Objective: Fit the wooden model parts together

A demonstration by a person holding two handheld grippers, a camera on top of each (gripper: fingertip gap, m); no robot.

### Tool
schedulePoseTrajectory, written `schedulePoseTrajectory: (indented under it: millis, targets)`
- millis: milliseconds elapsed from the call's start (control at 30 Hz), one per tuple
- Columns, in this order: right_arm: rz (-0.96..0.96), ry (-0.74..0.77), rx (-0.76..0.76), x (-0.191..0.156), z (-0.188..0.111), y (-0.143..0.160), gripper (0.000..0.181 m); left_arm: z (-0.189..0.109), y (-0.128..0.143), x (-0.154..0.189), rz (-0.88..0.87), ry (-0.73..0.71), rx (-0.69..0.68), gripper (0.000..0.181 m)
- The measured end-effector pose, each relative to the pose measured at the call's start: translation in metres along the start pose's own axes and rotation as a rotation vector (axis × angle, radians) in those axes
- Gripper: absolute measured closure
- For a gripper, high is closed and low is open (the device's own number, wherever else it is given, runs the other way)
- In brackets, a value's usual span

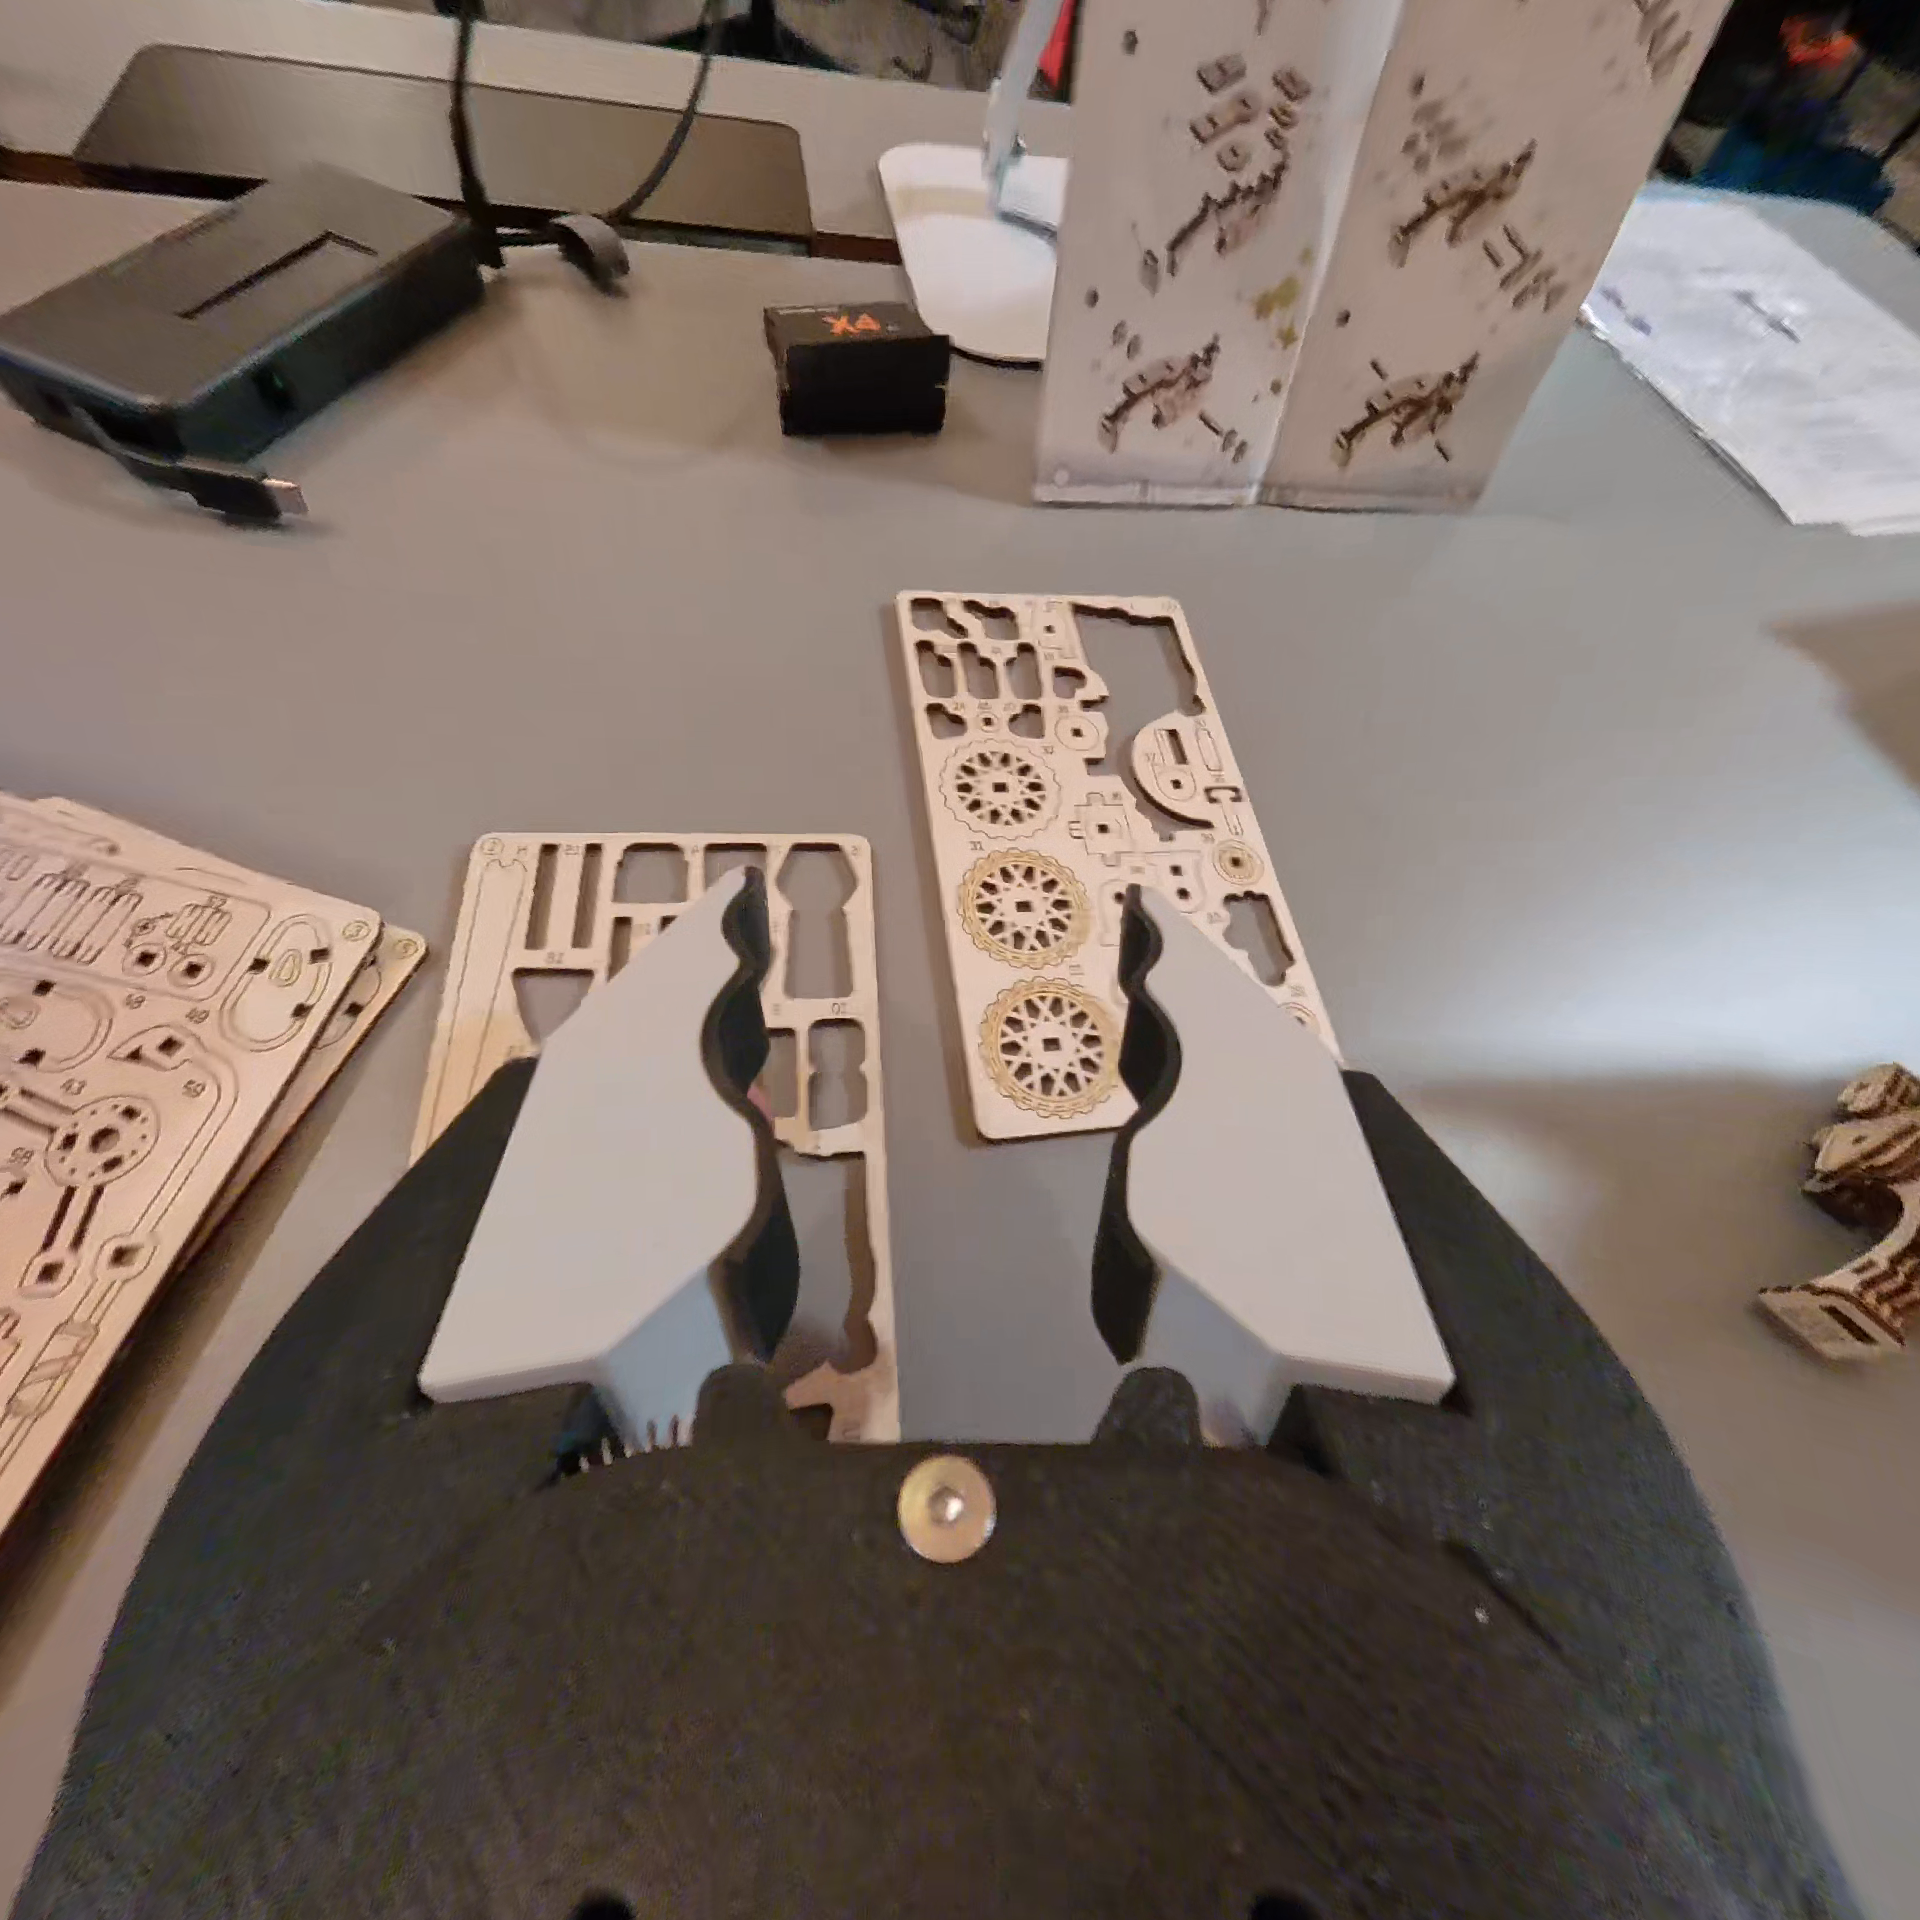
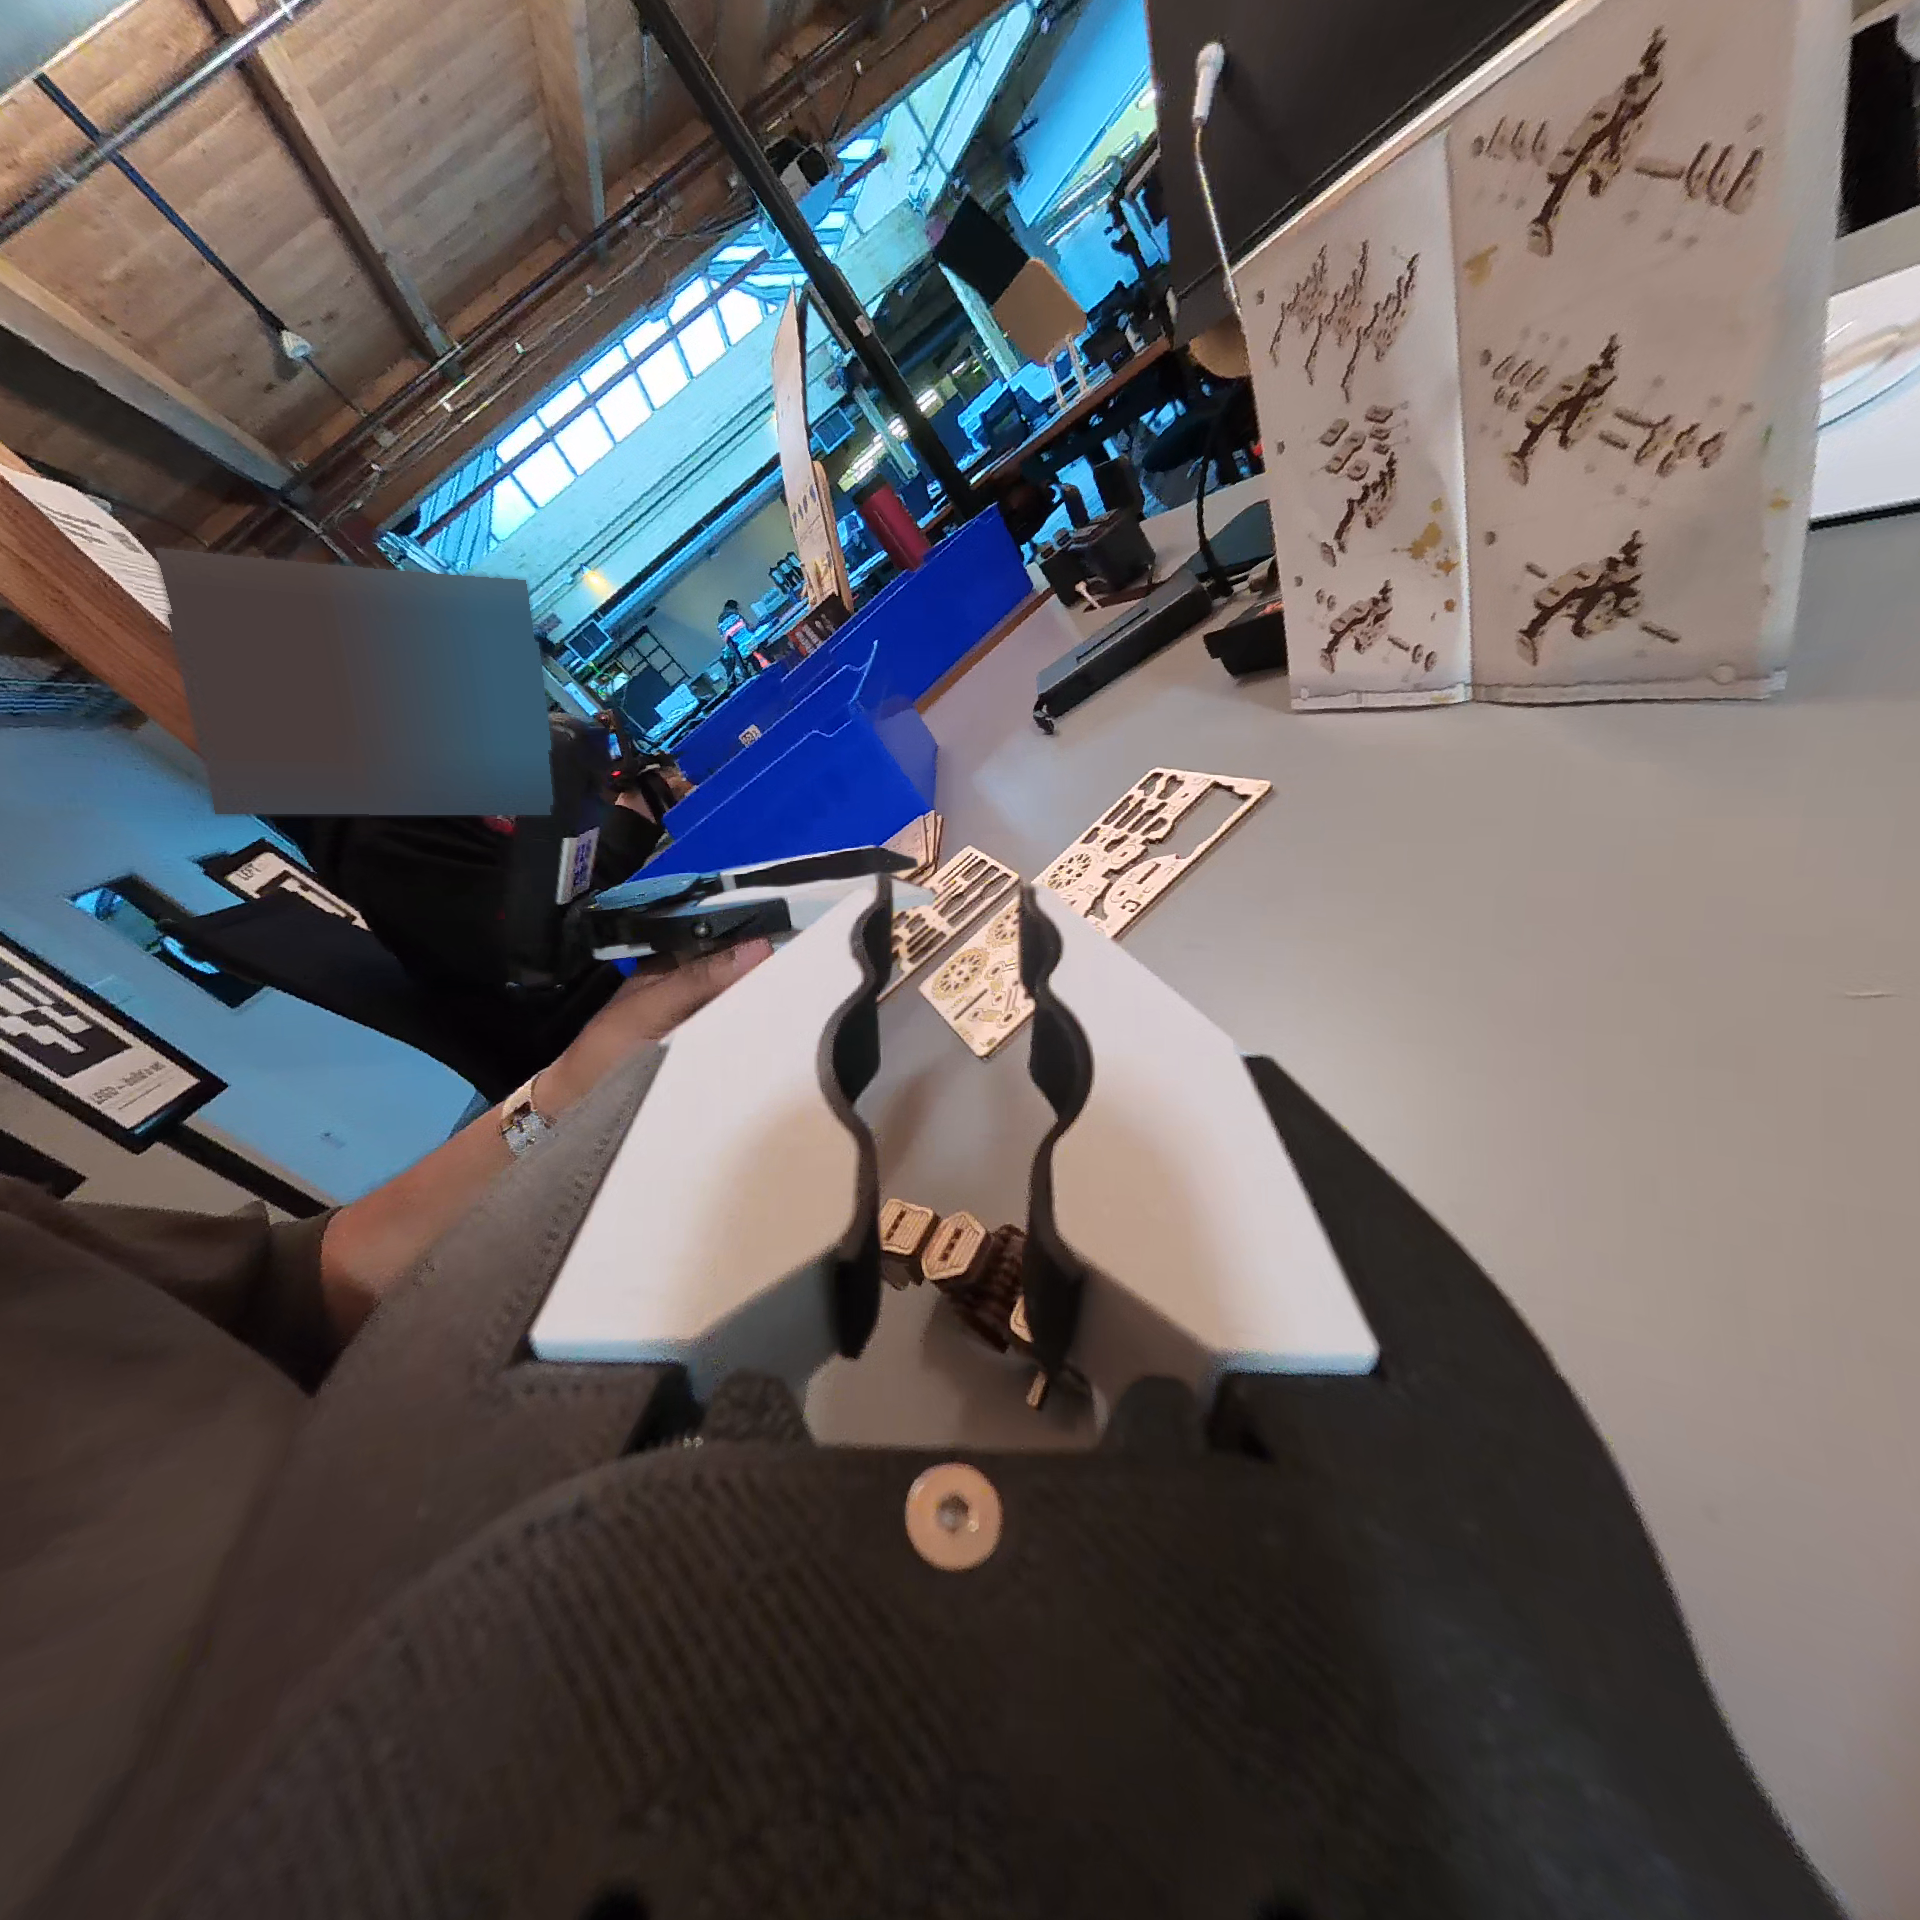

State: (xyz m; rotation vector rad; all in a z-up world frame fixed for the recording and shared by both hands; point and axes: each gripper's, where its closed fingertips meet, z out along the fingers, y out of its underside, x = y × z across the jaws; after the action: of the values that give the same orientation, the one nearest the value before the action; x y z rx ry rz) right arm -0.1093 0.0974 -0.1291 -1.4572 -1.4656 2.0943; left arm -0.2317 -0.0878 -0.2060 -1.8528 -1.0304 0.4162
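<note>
My left gripper (image 1: pixel 945 894) is open and empty. It hovers over two flat wooden part sheets on the grey table (image 1: pixel 1507 831). One sheet (image 1: pixel 665 977) has most parts punched out. The other (image 1: pixel 1091 831) still holds gear wheels. A partly built wooden model (image 1: pixel 1860 1226) lies at the right edge, apart from the left gripper. My right gripper (image 2: pixel 956 896) is open, tilted over the table. The wooden model (image 2: pixel 951 1262) shows low between its fingers, near their base. I cannot tell whether a pad touches it. Both sheets (image 2: pixel 1143 852) lie ahead of it.
A stack of uncut wooden sheets (image 1: pixel 156 1039) lies at the left. A folded instruction sheet (image 1: pixel 1299 260) stands at the back, with a small black box (image 1: pixel 857 353), a black device (image 1: pixel 229 312), a white lamp base (image 1: pixel 966 239) and papers (image 1: pixel 1787 353). Blue bins (image 2: pixel 831 790) and a person's arm (image 2: pixel 623 1018) are at the left. The tips of one gripper are about 25 cm away from the tips of the other.
</note>
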Motion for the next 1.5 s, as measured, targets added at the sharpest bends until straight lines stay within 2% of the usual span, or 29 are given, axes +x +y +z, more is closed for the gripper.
schedulePoseTrajectory:
  millis: [100,333,533,633,733,900,1100,1300,1400,1500]
  targets:
    - [-0.045,0.016,-0.005,0.001,-0.001,0.0,0.16,0.003,0.004,0.02,0.087,0.043,-0.024,0.101]
    - [-0.097,0.067,0.0,0.006,-0.008,0.0,0.162,0.022,0.019,0.046,0.235,0.008,-0.13,0.068]
    - [-0.1,0.091,0.019,0.005,-0.019,-0.001,0.163,0.036,0.039,0.051,0.284,-0.004,-0.264,0.054]
    - [-0.097,0.098,0.018,0.006,-0.021,0.0,0.163,0.038,0.044,0.053,0.213,0.042,-0.306,0.059]
    - [-0.096,0.104,0.021,0.006,-0.023,0.0,0.164,0.038,0.04,0.053,0.207,0.058,-0.287,0.083]
    - [-0.101,0.109,0.023,0.005,-0.024,0.0,0.164,0.035,0.04,0.056,0.262,0.085,-0.279,0.084]
    - [-0.101,0.105,0.015,0.004,-0.023,0.002,0.164,0.026,0.025,0.067,0.349,0.09,-0.186,0.085]
    - [-0.101,0.118,-0.001,0.008,-0.021,0.004,0.163,0.02,0.018,0.081,0.339,0.131,-0.157,0.085]
    - [-0.105,0.189,-0.13,0.026,-0.008,0.012,0.158,0.021,0.02,0.082,0.326,0.139,-0.166,0.085]
    - [0.004,0.131,-0.379,0.029,0.018,0.032,0.147,0.023,0.022,0.085,0.297,0.156,-0.17,0.085]
